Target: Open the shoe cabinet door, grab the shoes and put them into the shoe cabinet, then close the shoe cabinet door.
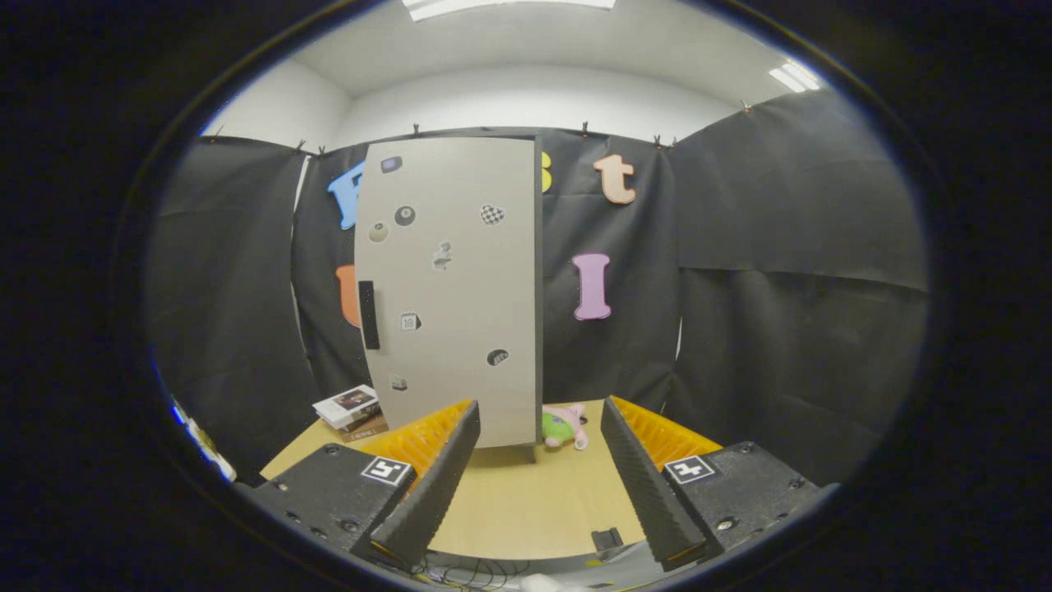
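Pale wood is what I see under the rig: a light desk (526, 501) running from my gripper (538, 493) out to the black cloth wall (789, 312) that closes the booth on all sides. Above the cloth, white walls and a white ceiling with strip lights (509, 6) at 12 o'clock and another at 1 o'clock.

At 12 o'clock, beyond the fingers, stands the shoe cabinet (456, 288), a tall pale grey box on the desk with its door shut. A dark vertical handle (369, 314) sits on the door's left edge, at about 10 o'clock from my gripper. Small stickers (491, 215) are scattered over the door; I can't read any of them from here.

At the cabinet's foot on the right, about 12 to 1 o'clock just ahead of the fingers, lies a small plush toy (563, 426), green and pink, touching or nearly touching the cabinet's side. At 10 o'clock, left of the cabinet's base, a short stack of books (352, 409) rests on the desk's corner; the cover print is too small to make out. A small dark block (607, 539) sits at the desk's near edge by the right finger.

My gripper is spread wide, fingers well apart with nothing between them but bare desk. Each finger body carries a square black-and-white marker (386, 470).
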`<state>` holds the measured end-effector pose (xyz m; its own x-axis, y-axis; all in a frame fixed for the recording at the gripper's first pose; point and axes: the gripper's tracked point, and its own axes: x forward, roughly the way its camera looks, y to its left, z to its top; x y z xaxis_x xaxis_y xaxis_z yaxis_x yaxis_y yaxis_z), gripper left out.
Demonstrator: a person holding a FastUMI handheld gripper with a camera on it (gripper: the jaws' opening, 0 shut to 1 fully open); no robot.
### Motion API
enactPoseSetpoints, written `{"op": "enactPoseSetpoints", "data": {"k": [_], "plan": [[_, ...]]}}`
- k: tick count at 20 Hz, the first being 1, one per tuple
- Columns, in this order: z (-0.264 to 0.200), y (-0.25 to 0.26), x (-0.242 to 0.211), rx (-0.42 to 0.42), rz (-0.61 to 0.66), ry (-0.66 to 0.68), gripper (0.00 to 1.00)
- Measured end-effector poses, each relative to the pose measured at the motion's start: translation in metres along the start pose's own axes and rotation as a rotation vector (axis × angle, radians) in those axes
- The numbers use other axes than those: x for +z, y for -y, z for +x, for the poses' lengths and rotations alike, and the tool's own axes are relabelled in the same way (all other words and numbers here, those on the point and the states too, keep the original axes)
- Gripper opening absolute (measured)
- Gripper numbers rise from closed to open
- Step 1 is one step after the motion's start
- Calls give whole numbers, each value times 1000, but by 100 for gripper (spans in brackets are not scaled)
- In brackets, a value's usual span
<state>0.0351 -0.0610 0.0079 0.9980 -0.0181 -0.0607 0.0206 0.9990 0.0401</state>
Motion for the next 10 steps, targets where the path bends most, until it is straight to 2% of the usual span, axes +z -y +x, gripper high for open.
{"op": "enactPoseSetpoints", "data": {"k": [10], "plan": [[2, -19, 13, 31, -35, 15, 97]]}}
